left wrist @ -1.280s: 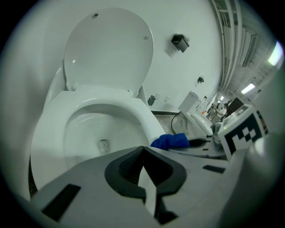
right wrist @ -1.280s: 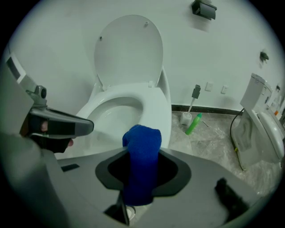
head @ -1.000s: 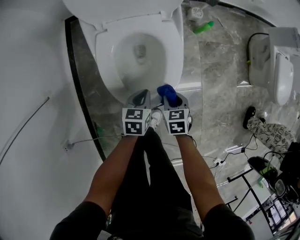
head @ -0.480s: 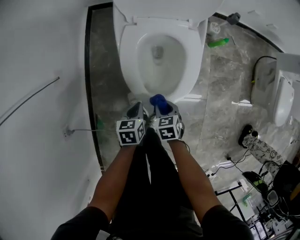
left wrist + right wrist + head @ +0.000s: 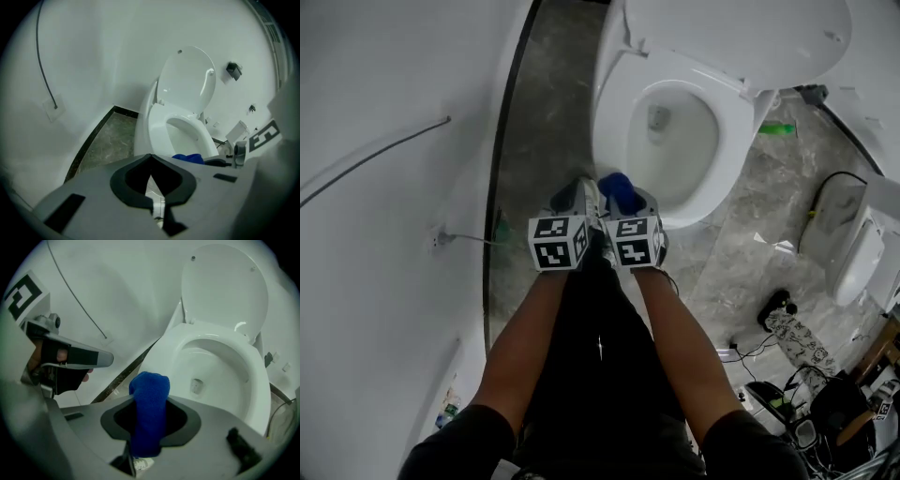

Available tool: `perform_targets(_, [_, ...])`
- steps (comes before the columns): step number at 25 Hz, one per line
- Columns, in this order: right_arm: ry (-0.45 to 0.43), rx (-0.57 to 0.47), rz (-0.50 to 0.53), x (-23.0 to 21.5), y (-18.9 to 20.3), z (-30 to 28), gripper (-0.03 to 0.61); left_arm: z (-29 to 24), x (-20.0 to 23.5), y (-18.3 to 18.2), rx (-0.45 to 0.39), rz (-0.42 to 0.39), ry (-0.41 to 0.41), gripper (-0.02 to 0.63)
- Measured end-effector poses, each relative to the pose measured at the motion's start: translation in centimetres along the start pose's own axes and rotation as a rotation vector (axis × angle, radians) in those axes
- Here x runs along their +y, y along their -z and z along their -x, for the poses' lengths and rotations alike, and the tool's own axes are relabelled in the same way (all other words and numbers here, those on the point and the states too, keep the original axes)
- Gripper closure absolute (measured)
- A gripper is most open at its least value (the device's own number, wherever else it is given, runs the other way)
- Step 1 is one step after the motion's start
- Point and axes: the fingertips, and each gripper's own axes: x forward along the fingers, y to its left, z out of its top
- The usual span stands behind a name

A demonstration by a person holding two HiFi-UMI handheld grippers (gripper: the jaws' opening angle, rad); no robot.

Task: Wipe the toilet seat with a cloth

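Observation:
A white toilet stands ahead with its lid [image 5: 750,37] raised and its seat [image 5: 614,117] down around the bowl. My right gripper [image 5: 623,192] is shut on a rolled blue cloth [image 5: 149,413], which sticks up between its jaws just short of the seat's [image 5: 255,376] front rim. The cloth [image 5: 619,190] shows as a blue tuft in the head view. My left gripper [image 5: 572,199] hangs close beside the right one, shut with nothing in it, its jaws [image 5: 151,180] meeting at the tips. The seat [image 5: 202,137] lies ahead and right of it.
A white curved wall [image 5: 384,187] runs along the left with a dark strip [image 5: 502,159] at its foot. The floor is grey marble [image 5: 741,244]. A green bottle [image 5: 778,128] lies beside the toilet. A second white fixture [image 5: 858,253], cables and clutter [image 5: 797,375] fill the right.
The view has swung left, so the toilet now sits upper right. Both grippers have stayed side by side at the seat's front, the right still holding the blue cloth.

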Motion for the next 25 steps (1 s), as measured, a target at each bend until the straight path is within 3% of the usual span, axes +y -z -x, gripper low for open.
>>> perform_targets(9, [-0.005,-0.091,0.01,-2.1,-9.5,-3.9,0.469,-2.3,2.3,-3.9,-0.018,0.036,-0.012,0.603])
perform_targets(14, [0.015,-0.126,-0.013,-4.3,-13.6,-5.5,0.469,-4.5,1.7,-7.4,-0.034,-0.023,0.023,0.603])
perform_targets(18, [0.038,-0.151,-0.038,-6.4,-16.1,-6.1,0.469,-6.3,1.2,-10.7,-0.044,-0.019,0.043,0.603])
perform_targets(25, [0.119,-0.21,0.026,-11.1,-20.1,-6.6,0.469,-9.2,-0.5,-16.1,-0.054,-0.111,0.078,0.603])
